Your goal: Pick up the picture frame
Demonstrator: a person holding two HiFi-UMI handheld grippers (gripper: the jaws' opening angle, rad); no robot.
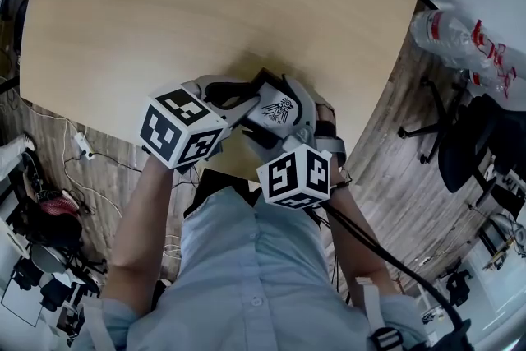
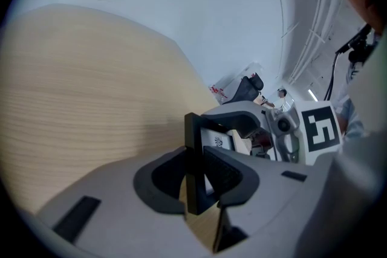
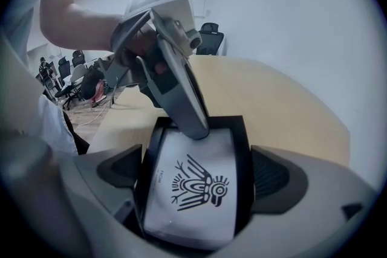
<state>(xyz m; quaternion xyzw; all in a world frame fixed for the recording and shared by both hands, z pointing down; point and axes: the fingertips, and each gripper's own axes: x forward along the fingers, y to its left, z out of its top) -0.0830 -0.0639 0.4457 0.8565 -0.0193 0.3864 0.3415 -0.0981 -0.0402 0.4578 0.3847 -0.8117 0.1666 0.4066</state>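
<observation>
One picture frame (image 1: 278, 108), edge in left gripper (image 2: 196, 175) jaws, between right gripper (image 3: 196, 181) jaws

I see the picture frame (image 3: 192, 193), black-edged with a bird drawing, between the wide-apart jaws of my right gripper (image 3: 196, 160). The left gripper (image 3: 193, 125) pinches its far edge above the wooden table (image 3: 278, 99).

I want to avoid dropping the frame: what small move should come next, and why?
Probably draw the right gripper back: its jaws stand wide around the picture frame without pressing it, while the left gripper is clamped on the frame's black edge.
</observation>
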